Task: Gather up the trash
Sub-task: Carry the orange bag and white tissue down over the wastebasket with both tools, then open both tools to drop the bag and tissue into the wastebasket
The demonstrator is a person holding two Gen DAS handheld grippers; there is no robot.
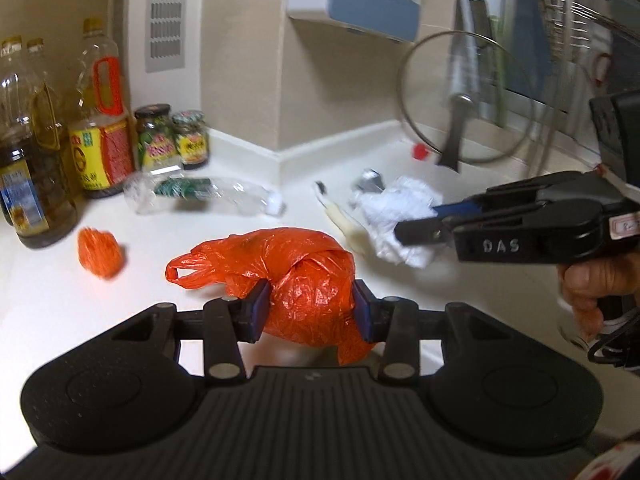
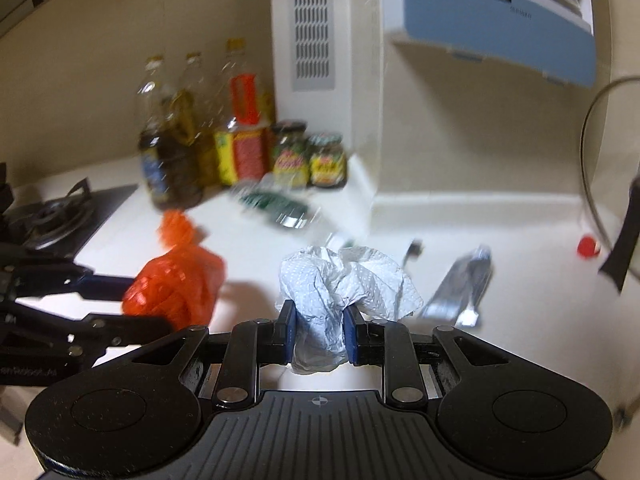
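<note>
We have both grippers loaded. In the left wrist view, our left gripper (image 1: 308, 312) sits at lower centre with its blue pads pressed into the knotted orange plastic bag (image 1: 288, 276), the bag's loop handle trailing toward the left of the frame. Our right gripper (image 2: 318, 332), at lower centre of the right wrist view, is clamped narrow on the crumpled white paper towel (image 2: 344, 280), which bulges up and to the right of the pads.

What the coming move turns on, we judge, is where the remaining litter lies relative to each full gripper. The crushed clear bottle (image 1: 204, 196) lies on its side on the white counter (image 1: 80, 300), long axis running left to right across the left wrist frame, up and left of the held bag, so our left hand is nearer. The silver foil wrapper (image 2: 460, 288) lies just right of the towel, long axis slanting up-right, nearer our right hand. No bin shows in either view, so we cannot tell which way to carry
</note>
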